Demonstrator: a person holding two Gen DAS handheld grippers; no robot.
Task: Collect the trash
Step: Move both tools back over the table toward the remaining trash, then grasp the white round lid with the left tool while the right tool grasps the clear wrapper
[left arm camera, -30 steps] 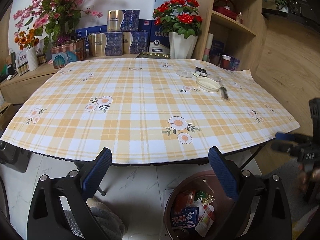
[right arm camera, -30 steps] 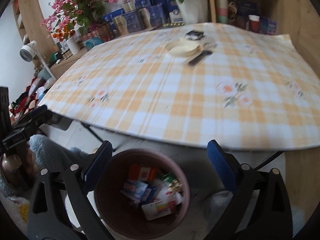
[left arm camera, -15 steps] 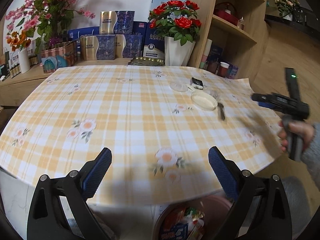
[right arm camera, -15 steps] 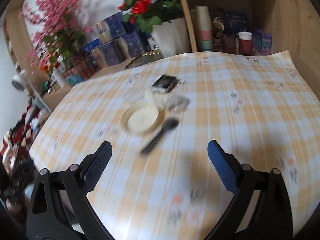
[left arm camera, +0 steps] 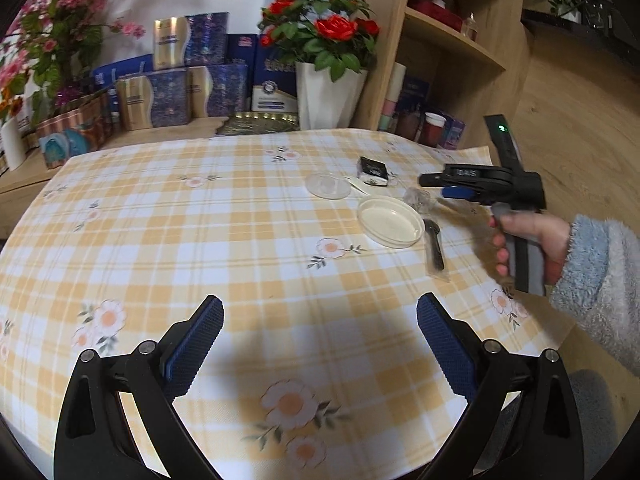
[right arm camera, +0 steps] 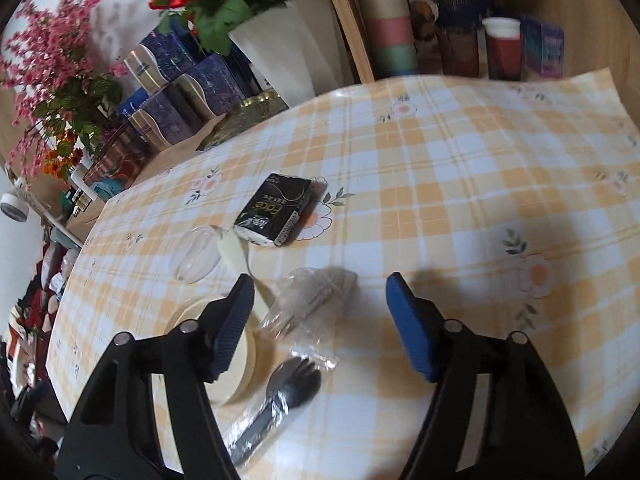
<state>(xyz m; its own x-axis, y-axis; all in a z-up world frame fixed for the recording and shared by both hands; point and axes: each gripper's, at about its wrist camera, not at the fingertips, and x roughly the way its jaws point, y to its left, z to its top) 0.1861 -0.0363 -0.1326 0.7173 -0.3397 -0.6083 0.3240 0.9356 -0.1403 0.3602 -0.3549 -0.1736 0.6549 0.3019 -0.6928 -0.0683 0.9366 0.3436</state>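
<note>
Trash lies on the checked tablecloth [left arm camera: 200, 232]: a cream lid [left arm camera: 390, 221] [right arm camera: 236, 364], a clear round lid [left arm camera: 328, 185] [right arm camera: 196, 254], a black tissue pack [left arm camera: 373, 169] [right arm camera: 276, 210], a crumpled clear wrapper [left arm camera: 418, 199] [right arm camera: 308, 296] and a wrapped black spork [left arm camera: 434, 246] [right arm camera: 276, 404]. My right gripper [right arm camera: 320, 300] is open, its jaws on either side of the crumpled wrapper just above the table; it also shows in the left wrist view [left arm camera: 444, 186]. My left gripper [left arm camera: 320, 320] is open and empty over the near part of the table.
A white pot of red roses [left arm camera: 328, 92] and blue gift boxes [left arm camera: 180, 92] stand behind the table. A wooden shelf [left arm camera: 448, 40] with cups [right arm camera: 500, 48] is at the back right. Pink flowers [left arm camera: 48, 40] are at the back left.
Both grippers rose from the floor bin to the table. My right gripper moved forward to the trash pile, now around the crumpled wrapper. My left gripper moved over the table.
</note>
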